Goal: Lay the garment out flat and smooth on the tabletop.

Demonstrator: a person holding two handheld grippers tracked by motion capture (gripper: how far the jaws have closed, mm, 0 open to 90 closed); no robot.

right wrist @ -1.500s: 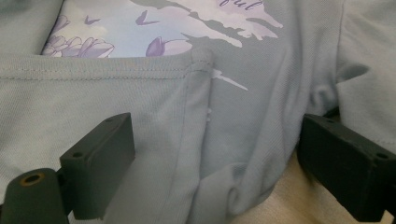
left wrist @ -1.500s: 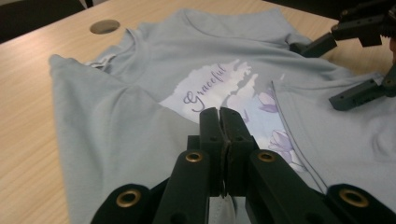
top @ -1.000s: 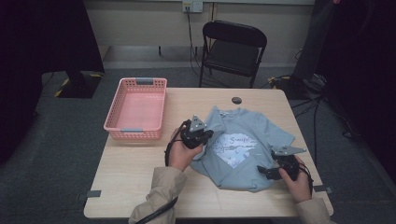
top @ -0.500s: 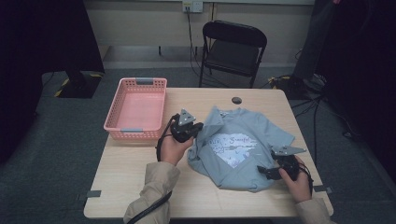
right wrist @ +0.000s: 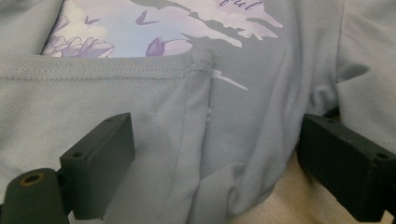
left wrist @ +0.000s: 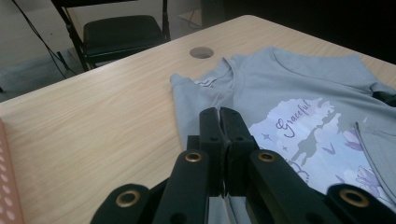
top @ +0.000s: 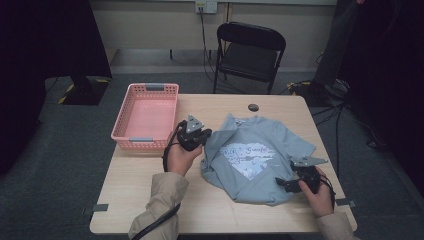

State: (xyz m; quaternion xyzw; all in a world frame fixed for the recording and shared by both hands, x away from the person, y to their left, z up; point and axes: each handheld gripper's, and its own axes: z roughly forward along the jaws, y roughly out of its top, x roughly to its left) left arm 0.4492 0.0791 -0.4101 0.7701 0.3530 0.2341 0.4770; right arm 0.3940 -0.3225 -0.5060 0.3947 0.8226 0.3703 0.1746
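Note:
A grey-blue T-shirt (top: 255,155) with a pale "Graceful" print lies on the wooden table (top: 145,195). My left gripper (top: 206,136) sits at the shirt's left edge, beside the basket. In the left gripper view its jaws (left wrist: 219,116) are pressed together over the shirt (left wrist: 289,84), and a crease runs from the collar to their tips, so they appear to pinch the cloth. My right gripper (top: 282,182) is at the shirt's lower right corner. Its jaws (right wrist: 219,168) stand wide apart, with a folded hem of the shirt (right wrist: 154,116) bunched between them.
A pink plastic basket (top: 147,114) stands at the table's left side, just left of my left hand. A small round dark cap (top: 253,107) sits near the far edge. A black folding chair (top: 250,52) stands behind the table.
My left gripper has moved left toward the basket, and the shirt's left side has drawn over with it. The right hand has stayed in place.

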